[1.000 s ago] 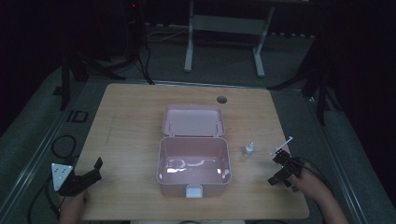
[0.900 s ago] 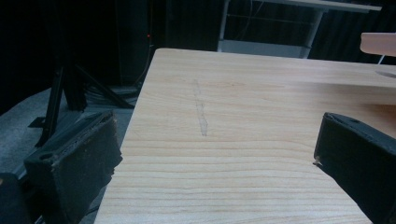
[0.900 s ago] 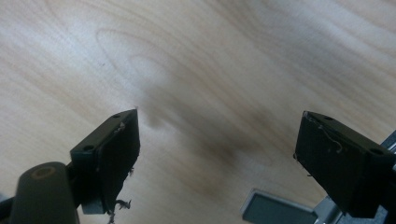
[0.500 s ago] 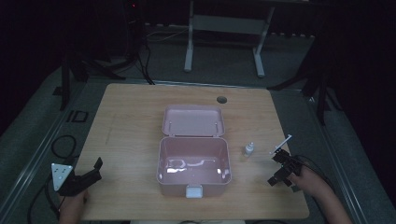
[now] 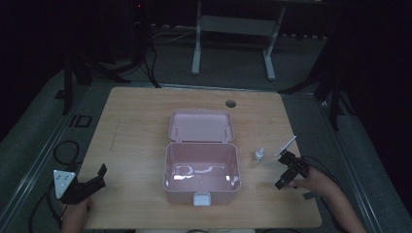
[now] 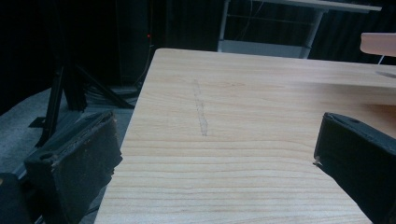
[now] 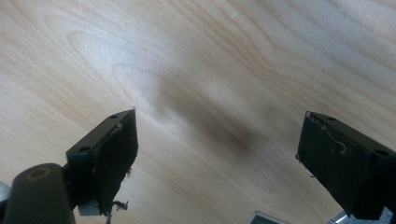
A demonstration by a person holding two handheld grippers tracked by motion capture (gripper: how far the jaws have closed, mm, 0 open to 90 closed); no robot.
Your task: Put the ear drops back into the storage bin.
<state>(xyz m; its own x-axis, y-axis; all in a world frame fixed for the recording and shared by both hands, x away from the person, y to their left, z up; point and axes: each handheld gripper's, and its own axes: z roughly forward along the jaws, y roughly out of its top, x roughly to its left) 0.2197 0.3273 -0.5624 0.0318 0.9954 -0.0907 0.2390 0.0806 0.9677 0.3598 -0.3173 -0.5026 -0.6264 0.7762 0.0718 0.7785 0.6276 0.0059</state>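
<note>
One pink box [image 5: 201, 172] sits at the middle of the counter [image 5: 141, 121], its lid [image 5: 201, 125] thrown back flat toward twelve o'clock and a pale latch at its six o'clock edge; the inside gleams, with what may be a thin white item on the floor of it, too faint to make out. No brand, label or writing can be read on anything.

One small white dropper bottle [image 5: 259, 155] stands upright at three o'clock of the box, near it but apart. One thin white stick [image 5: 286, 145] lies slanted just beyond the bottle, farther toward three o'clock, close by the right gripper.

Two grippers are in hand. The right gripper [image 5: 289, 170] hangs low over the counter at about four o'clock of the box, held by a hand [image 5: 313, 182]; in the right gripper view its jaws stand spread wide over bare wood [image 7: 210, 70], pinching nothing. The left gripper [image 5: 92, 182], with its one grey three-cornered plate [image 5: 63, 180], rests at the counter's eight o'clock edge; in the left gripper view its jaws are likewise spread and empty above the wood grain [image 6: 243, 121].

One round hole [image 5: 230, 103] marks the counter at one o'clock of the lid.
</note>
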